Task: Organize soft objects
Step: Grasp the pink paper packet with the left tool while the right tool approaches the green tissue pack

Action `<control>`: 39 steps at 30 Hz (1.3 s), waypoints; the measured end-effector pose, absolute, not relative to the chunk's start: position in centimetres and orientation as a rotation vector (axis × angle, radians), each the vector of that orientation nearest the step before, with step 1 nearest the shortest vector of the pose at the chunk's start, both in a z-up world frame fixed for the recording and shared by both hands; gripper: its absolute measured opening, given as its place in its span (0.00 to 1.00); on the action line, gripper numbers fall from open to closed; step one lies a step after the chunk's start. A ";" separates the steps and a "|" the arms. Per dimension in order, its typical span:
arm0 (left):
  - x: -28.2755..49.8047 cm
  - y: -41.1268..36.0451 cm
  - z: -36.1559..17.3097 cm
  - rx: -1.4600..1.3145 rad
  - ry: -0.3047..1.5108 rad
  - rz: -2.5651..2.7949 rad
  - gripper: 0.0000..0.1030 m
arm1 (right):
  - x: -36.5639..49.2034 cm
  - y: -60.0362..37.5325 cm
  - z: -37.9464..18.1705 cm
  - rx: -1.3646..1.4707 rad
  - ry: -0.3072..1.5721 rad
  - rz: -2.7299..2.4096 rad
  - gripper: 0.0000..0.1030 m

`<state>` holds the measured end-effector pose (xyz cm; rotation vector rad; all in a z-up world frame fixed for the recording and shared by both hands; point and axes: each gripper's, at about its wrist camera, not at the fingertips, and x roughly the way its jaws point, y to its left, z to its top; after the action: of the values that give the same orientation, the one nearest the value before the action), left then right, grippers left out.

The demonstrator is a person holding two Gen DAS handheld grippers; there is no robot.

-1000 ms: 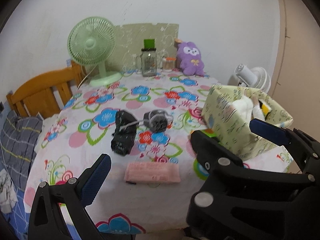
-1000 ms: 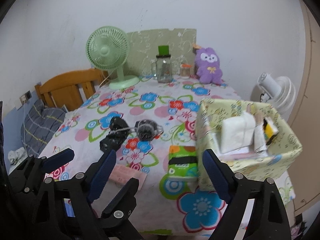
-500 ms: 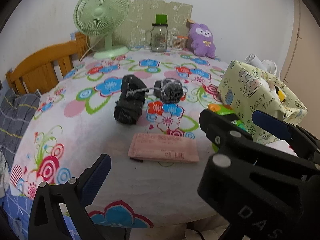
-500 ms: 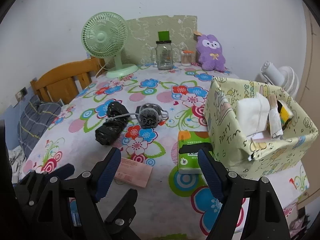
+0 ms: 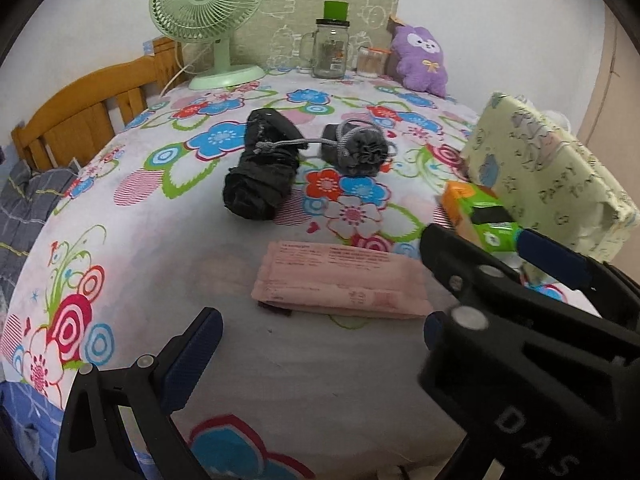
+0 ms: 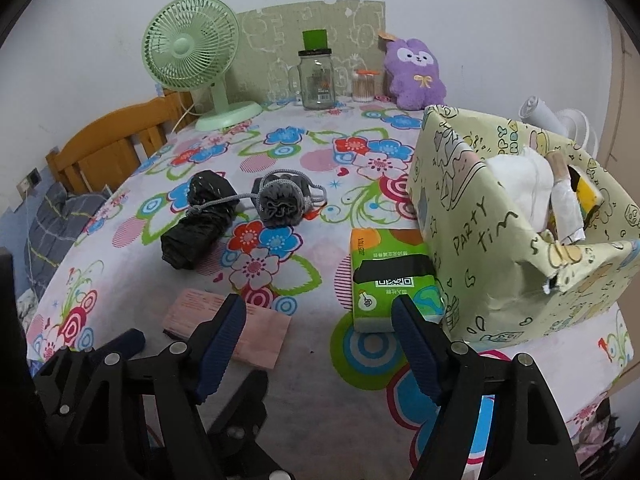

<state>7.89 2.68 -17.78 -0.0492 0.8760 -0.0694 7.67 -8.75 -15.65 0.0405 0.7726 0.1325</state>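
Note:
A flat pink pack (image 5: 340,280) lies near the front of the flowered table (image 5: 160,240). My left gripper (image 5: 320,320) hangs open just above and before it, holding nothing. A green tissue pack (image 6: 392,276) rests against a pale green patterned box (image 6: 480,240) that holds white soft items (image 6: 524,188). My right gripper (image 6: 318,308) is open with its jaws closing and nothing between them; the tissue pack sits just beyond its right finger. Farther back lie a black rolled bundle (image 5: 260,168) and a grey drawstring pouch (image 5: 360,152). A purple plush (image 6: 416,72) leans at the wall.
A green desk fan (image 6: 192,48), a glass mug jar (image 6: 316,80) and a small swab jar (image 6: 364,86) stand along the back. A wooden chair (image 5: 80,120) is at the left, a white fan (image 6: 560,120) behind the box. The table's front edge is right below both grippers.
Both grippers have come down and forward toward the table, so the pink pack and the tissue pack look larger. The right gripper's fingers have drawn somewhat closer together.

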 end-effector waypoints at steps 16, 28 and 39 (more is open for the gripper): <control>10.5 3.1 -18.1 -0.006 0.856 -0.019 0.99 | 8.7 -8.8 -16.5 0.056 0.788 0.072 0.76; 11.0 1.8 -17.9 0.035 0.832 -0.093 0.82 | 8.7 -10.1 -16.7 0.099 0.772 -0.076 0.76; 10.5 1.6 -17.5 0.028 0.822 -0.106 0.43 | 9.2 -10.1 -16.9 0.112 0.764 -0.105 0.76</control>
<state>10.53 1.59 -17.48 0.0281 0.8223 -0.1061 9.22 -10.10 -16.89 0.1120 0.7638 -0.1047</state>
